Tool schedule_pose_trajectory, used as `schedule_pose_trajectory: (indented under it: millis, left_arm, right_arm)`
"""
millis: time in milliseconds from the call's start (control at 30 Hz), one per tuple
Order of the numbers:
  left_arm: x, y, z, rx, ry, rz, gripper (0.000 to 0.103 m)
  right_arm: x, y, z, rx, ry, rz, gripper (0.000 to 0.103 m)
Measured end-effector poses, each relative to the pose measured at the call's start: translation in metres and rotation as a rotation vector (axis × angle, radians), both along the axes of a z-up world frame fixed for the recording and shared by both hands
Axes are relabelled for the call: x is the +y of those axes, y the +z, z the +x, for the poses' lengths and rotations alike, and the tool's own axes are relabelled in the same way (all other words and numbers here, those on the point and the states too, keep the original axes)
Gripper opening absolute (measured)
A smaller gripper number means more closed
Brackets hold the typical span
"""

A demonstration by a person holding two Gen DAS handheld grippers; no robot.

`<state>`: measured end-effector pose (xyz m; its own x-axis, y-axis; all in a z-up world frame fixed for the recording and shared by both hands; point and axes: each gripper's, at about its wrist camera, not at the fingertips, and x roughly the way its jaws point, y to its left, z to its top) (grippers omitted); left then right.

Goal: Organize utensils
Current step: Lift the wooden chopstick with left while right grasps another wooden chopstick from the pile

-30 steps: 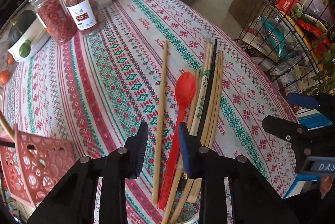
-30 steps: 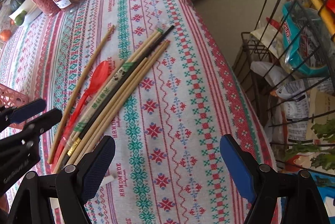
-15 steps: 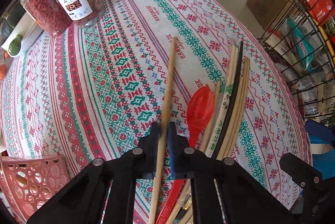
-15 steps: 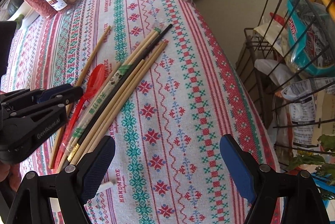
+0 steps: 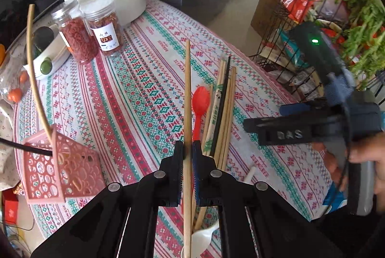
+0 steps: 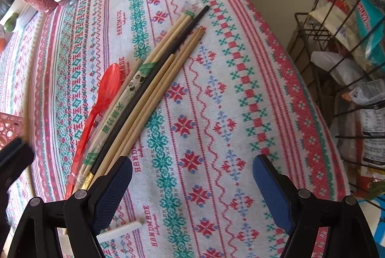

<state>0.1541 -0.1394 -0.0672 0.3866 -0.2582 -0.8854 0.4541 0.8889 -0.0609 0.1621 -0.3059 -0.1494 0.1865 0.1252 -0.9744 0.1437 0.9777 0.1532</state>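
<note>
While our left gripper [image 5: 187,156] pinched the long pale wooden chopstick [image 5: 187,99] tight between its pads, we judged it best to keep that squeeze firm and tilt the tip down toward the pink perforated plastic basket [image 5: 72,171] at our left. The chopstick pointed straight forward, lifted off the patterned tablecloth [image 5: 134,99]. Our right gripper [image 6: 192,176] hovered with fingers wide apart, just beside the remaining chopsticks [image 6: 154,94] and red plastic spoon [image 6: 105,87].
</note>
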Motion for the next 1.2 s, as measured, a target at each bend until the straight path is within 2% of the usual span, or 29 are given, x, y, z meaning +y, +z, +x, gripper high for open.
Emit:
schedule_pose_trajectory:
  millis: [167,300,367,500,667,767,867,1200]
  left_arm:
    - [0.027,0.013,-0.030,-0.032,-0.019,-0.042,0.007]
    - [0.052,0.012,-0.041,-0.040,0.016,-0.106,0.007]
    - [0.063,0.009,-0.046,-0.061,0.039,-0.131,0.007]
    - [0.073,0.005,-0.043,-0.036,0.057,-0.167,0.007]
    - [0.080,0.010,-0.046,-0.033,0.051,-0.191,0.007]
    - [0.083,0.014,-0.045,-0.037,0.052,-0.202,0.007]
    - [0.085,0.017,-0.045,-0.041,0.055,-0.211,0.007]
    - [0.090,0.016,-0.045,-0.041,0.065,-0.210,0.007]
  right_arm:
    - [0.016,-0.012,0.008,0.025,0.032,-0.085,0.087]
    - [0.033,-0.015,0.013,0.011,0.080,-0.174,0.087]
    - [0.038,-0.015,0.016,0.004,0.083,-0.172,0.087]
    - [0.038,-0.014,0.018,-0.008,0.095,-0.172,0.087]
    - [0.039,-0.013,0.021,0.002,0.085,-0.170,0.081]
    - [0.028,-0.008,0.020,-0.003,0.044,-0.121,0.074]
    - [0.027,-0.008,0.022,-0.004,0.026,-0.068,0.073]
    - [0.051,-0.006,0.036,-0.017,0.026,-0.108,0.073]
